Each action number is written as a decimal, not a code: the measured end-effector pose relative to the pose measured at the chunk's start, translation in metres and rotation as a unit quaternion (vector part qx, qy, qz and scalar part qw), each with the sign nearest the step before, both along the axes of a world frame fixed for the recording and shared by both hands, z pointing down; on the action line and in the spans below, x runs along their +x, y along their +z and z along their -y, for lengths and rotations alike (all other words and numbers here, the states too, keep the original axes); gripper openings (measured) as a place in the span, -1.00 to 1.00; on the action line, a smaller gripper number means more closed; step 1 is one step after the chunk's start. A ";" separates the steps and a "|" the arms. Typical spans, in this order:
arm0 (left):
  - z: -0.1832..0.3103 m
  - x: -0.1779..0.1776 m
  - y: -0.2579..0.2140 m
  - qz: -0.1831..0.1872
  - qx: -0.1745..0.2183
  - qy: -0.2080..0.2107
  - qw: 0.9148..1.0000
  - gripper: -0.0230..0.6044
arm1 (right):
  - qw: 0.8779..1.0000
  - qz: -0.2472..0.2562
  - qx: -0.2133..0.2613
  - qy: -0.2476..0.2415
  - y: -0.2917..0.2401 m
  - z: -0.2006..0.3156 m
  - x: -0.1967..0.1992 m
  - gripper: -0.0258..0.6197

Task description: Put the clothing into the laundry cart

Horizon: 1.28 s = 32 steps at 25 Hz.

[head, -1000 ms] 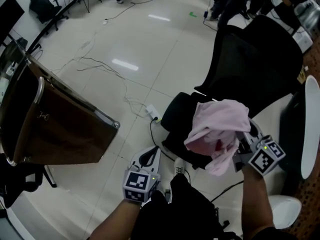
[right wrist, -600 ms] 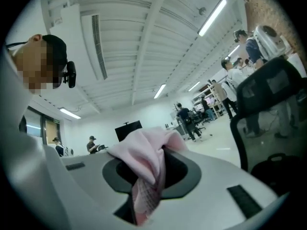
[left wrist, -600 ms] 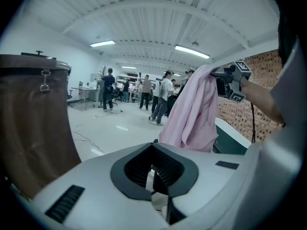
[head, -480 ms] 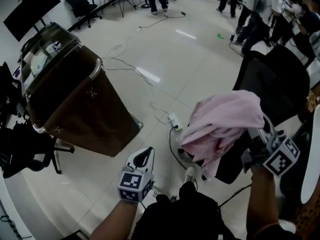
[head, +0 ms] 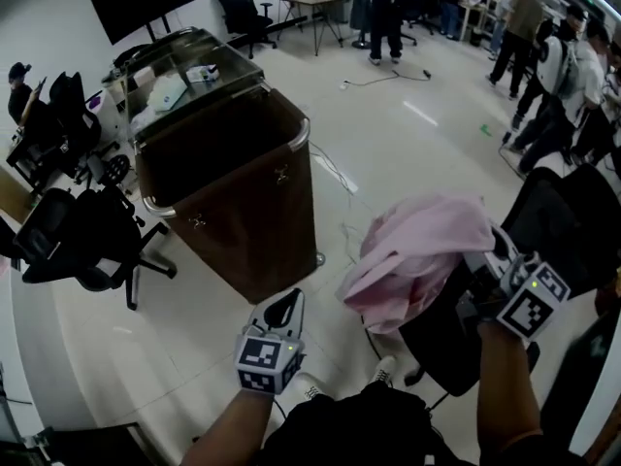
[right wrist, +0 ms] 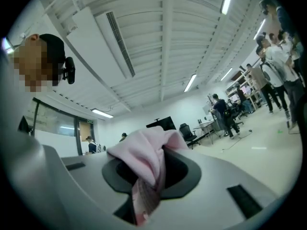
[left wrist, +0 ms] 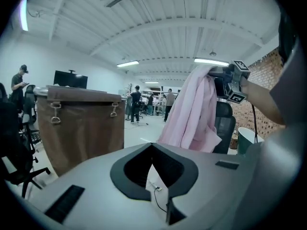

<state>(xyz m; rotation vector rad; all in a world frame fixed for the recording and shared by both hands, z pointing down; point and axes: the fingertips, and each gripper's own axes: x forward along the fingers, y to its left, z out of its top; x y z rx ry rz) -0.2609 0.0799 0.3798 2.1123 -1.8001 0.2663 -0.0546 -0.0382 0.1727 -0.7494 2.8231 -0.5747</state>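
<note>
Nearest, the left gripper (head: 287,306) hangs low with its jaws closed together and nothing between them. To its right, the right gripper (head: 483,266) has its jaws clamped on a pink garment (head: 417,255), which hangs in the air above a black office chair (head: 451,330) and apart from the cart. Further ahead stands the brown laundry cart (head: 257,221), its top open. Several people (head: 388,8) are at the far end of the room.

I judge the step in hand is carrying. Next, the garment should come above the cart's opening, and then the right jaws should open. No brand or writing is readable; the cubes show only square markers.
</note>
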 end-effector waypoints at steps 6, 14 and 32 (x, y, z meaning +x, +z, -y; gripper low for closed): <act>-0.033 -0.056 -0.011 0.003 0.016 -0.059 0.998 -0.93 | 0.998 0.007 -0.010 -0.057 -0.001 -0.014 -0.077 -0.60; -0.073 -0.103 -0.047 0.012 0.045 -0.096 0.994 -0.93 | 0.995 0.028 0.006 -0.100 -0.037 -0.047 -0.143 -0.60; -0.060 -0.186 -0.111 0.048 0.083 -0.144 0.985 -0.93 | 0.978 0.052 0.071 -0.187 -0.139 -0.041 -0.258 -0.61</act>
